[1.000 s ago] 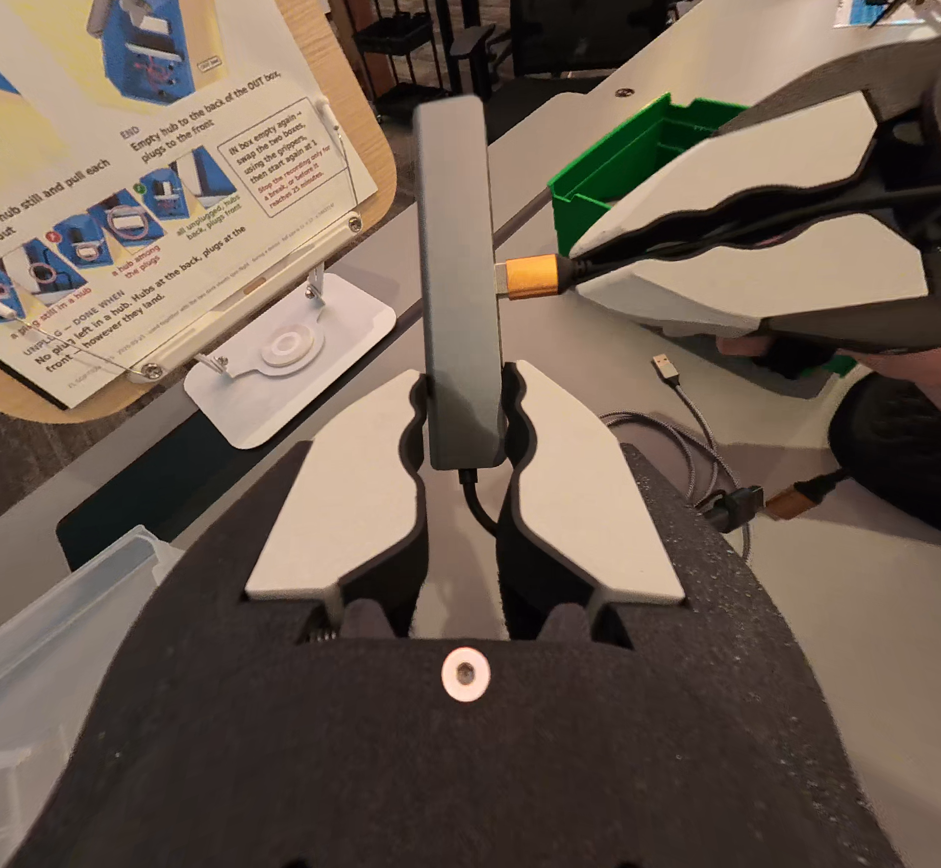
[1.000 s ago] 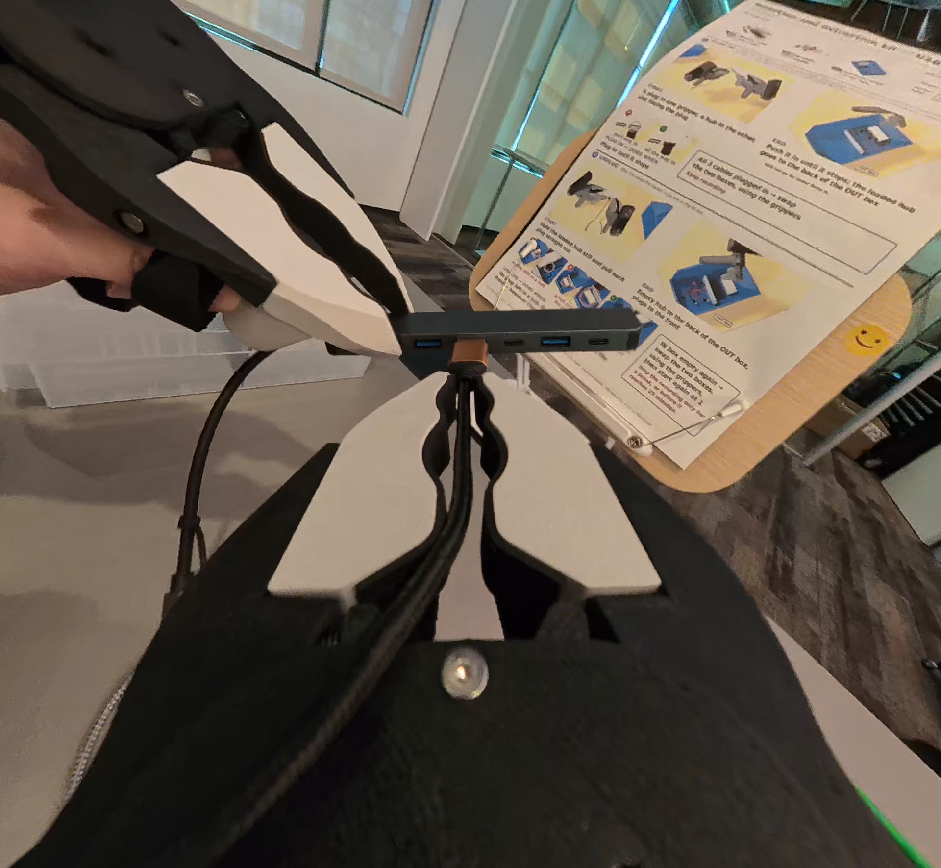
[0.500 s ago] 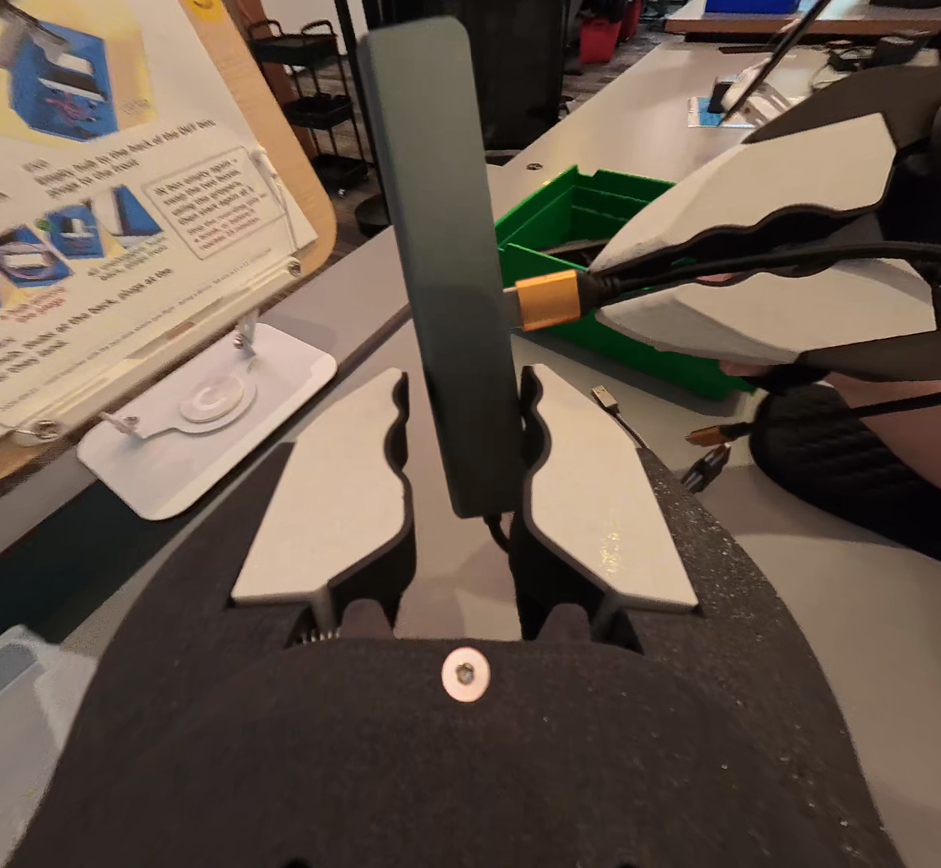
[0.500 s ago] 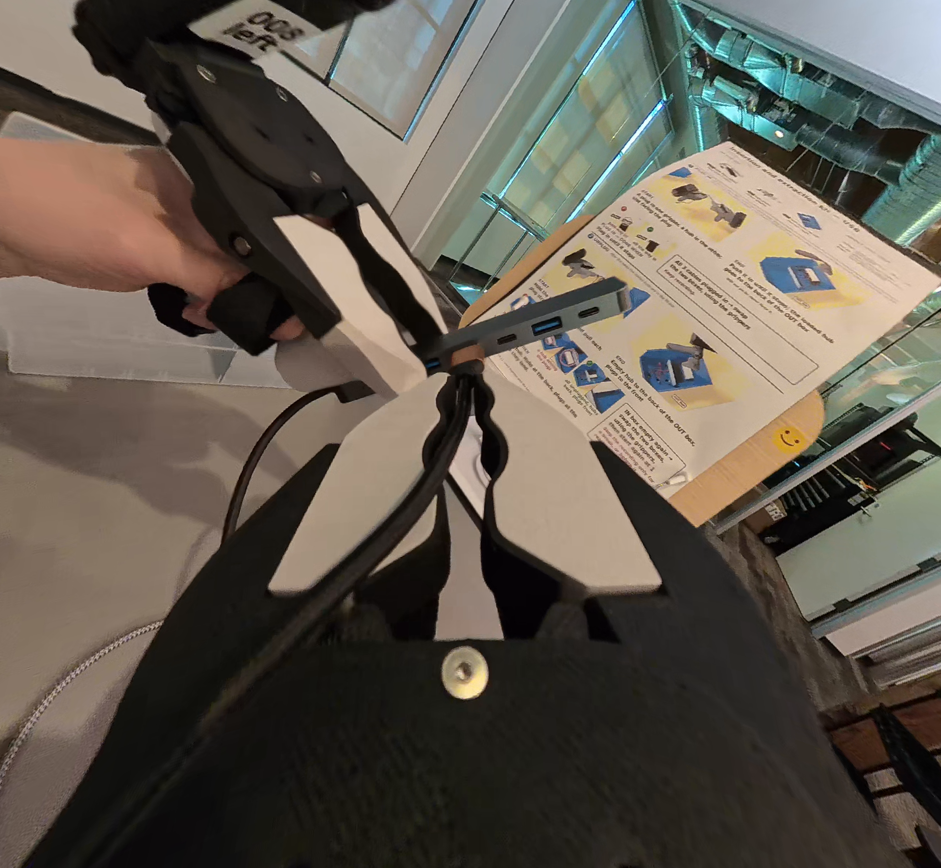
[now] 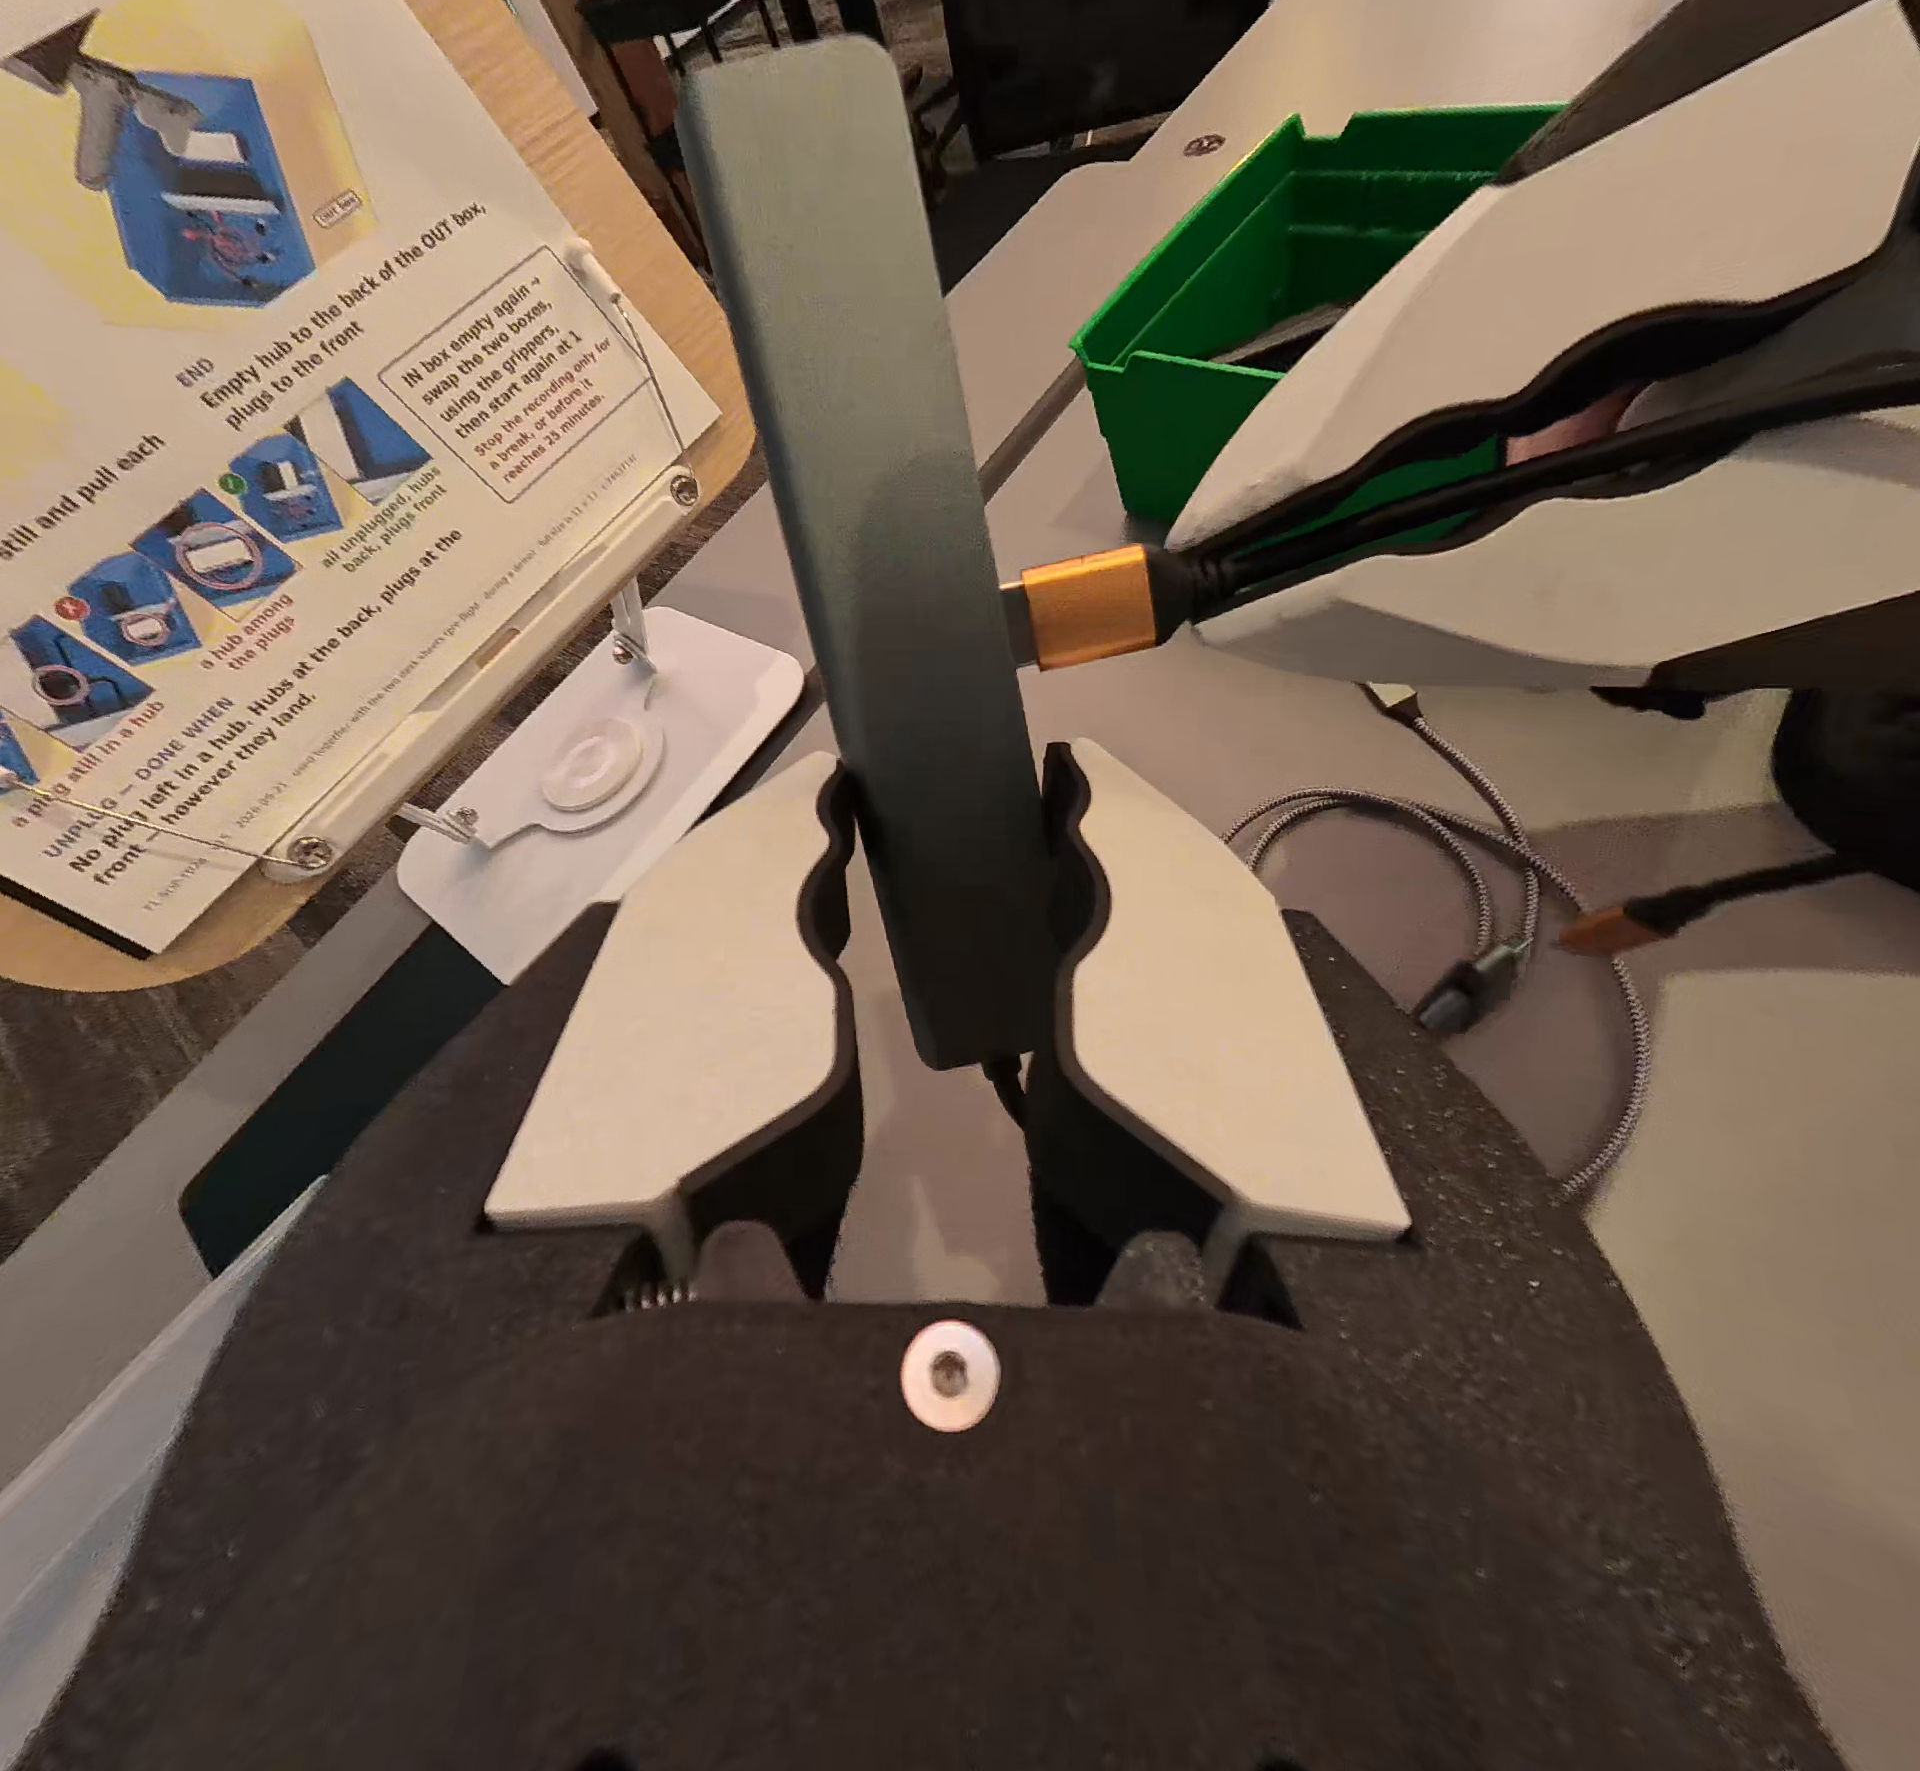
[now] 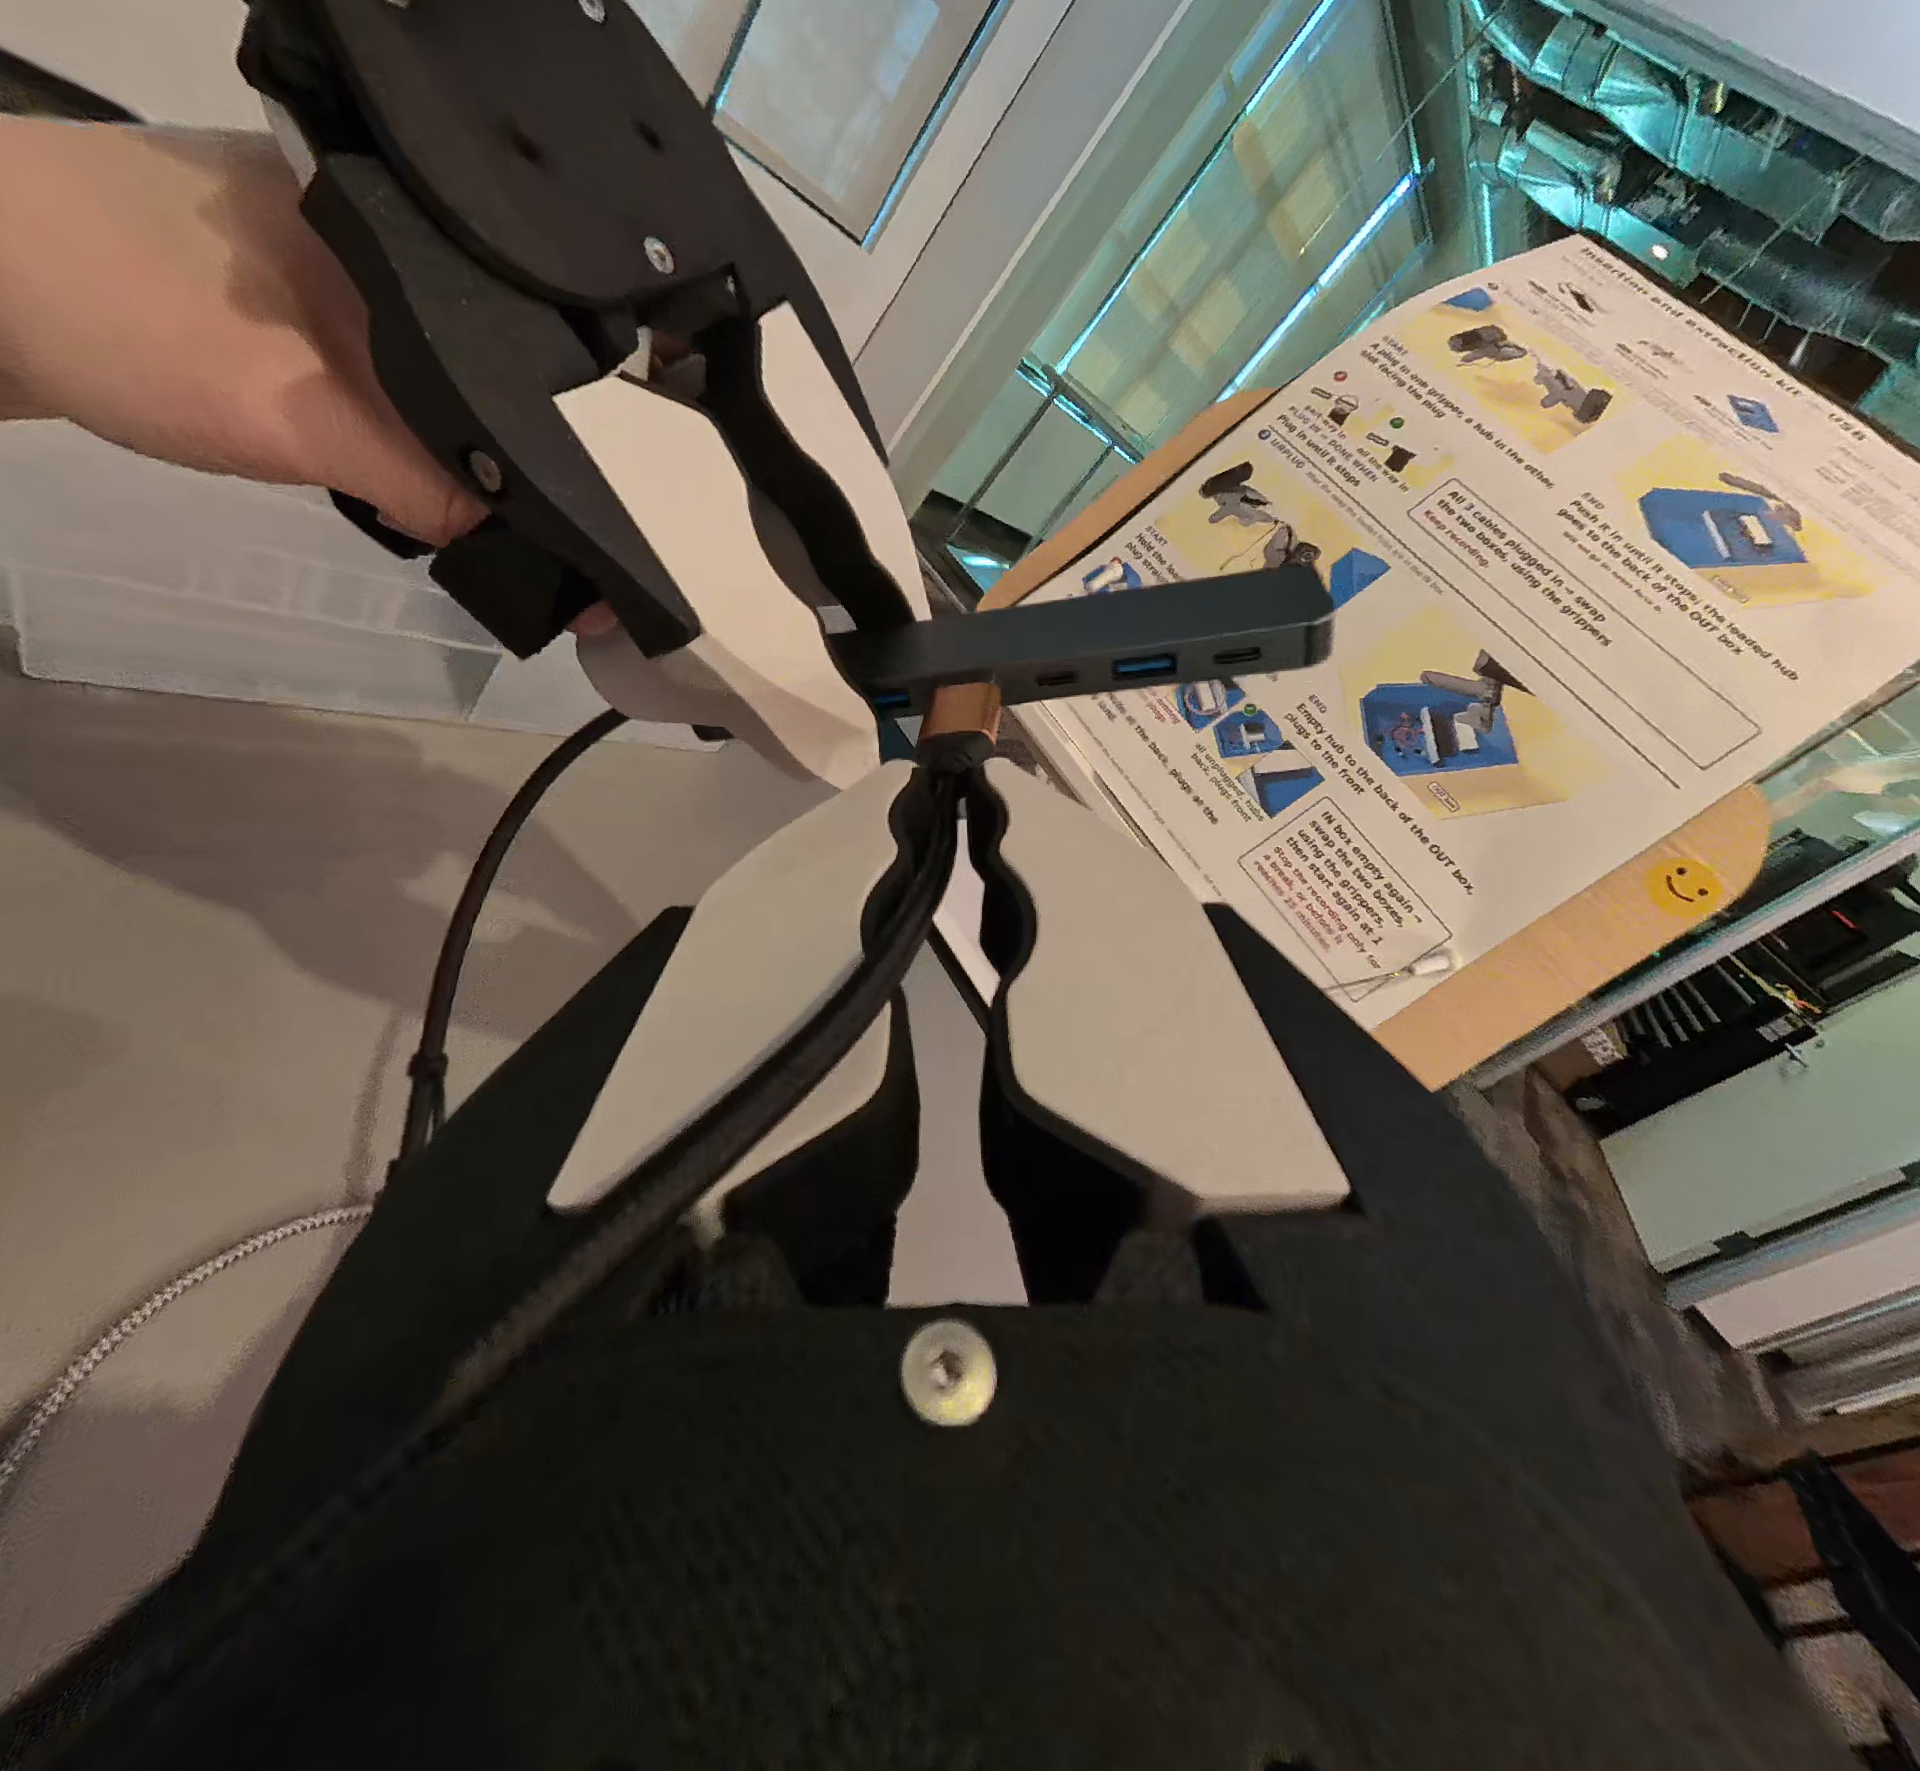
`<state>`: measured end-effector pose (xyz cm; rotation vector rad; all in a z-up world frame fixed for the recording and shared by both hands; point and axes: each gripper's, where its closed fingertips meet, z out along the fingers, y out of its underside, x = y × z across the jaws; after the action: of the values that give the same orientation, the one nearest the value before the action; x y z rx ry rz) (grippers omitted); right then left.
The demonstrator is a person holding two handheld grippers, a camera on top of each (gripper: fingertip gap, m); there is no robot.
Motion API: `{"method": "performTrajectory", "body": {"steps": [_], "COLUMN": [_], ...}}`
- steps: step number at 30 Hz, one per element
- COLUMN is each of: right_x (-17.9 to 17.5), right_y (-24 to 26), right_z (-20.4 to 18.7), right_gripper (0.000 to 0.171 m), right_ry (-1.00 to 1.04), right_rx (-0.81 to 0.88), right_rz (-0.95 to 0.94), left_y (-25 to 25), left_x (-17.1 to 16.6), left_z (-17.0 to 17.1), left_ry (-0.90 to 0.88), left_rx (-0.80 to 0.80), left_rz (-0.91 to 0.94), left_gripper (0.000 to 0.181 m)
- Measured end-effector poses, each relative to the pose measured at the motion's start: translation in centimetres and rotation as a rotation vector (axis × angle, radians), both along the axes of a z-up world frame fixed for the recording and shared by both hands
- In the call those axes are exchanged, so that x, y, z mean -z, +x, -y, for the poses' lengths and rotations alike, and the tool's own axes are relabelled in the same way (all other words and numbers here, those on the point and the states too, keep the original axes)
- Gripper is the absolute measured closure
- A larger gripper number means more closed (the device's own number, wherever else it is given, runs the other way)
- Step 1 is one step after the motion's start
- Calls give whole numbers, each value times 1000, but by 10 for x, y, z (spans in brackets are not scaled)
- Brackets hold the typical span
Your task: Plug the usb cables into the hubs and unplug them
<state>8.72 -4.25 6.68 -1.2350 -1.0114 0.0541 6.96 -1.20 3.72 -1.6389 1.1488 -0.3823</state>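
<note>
The dark grey USB hub [image 5: 873,516] is held clear of the bench [image 5: 1714,1254], clamped at its lower end by the left hand-held gripper [image 5: 948,807]. The gold-sleeved plug [image 5: 1091,607] is seated in a side port, its black cable [image 6: 914,900] pinched by the closed right hand-held gripper [image 6: 943,791].

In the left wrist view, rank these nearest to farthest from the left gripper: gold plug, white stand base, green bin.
1. gold plug, just right of the left gripper, at the hub's edge.
2. white stand base, to the left on the table.
3. green bin, far right, behind.
</note>
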Motion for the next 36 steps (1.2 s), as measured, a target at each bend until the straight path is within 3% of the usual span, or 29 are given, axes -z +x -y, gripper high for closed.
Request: {"method": "performTrajectory", "body": {"steps": [9, 23, 36], "right_x": [-1, -2, -11], "right_y": [-1, 1, -1], "right_z": [1, 2, 3], "right_gripper": [164, 164, 164], "right_ry": [17, 55, 154], "right_rx": [15, -6, 45], "right_rz": [26, 12, -37], "left_y": [4, 0, -6], "left_x": [7, -29, -32], "left_z": [1, 16, 13], "left_ry": [-91, -119, 20], "left_rx": [11, 70, -9], "left_rz": [32, 202, 84], "left_gripper": [146, 148, 148]}}
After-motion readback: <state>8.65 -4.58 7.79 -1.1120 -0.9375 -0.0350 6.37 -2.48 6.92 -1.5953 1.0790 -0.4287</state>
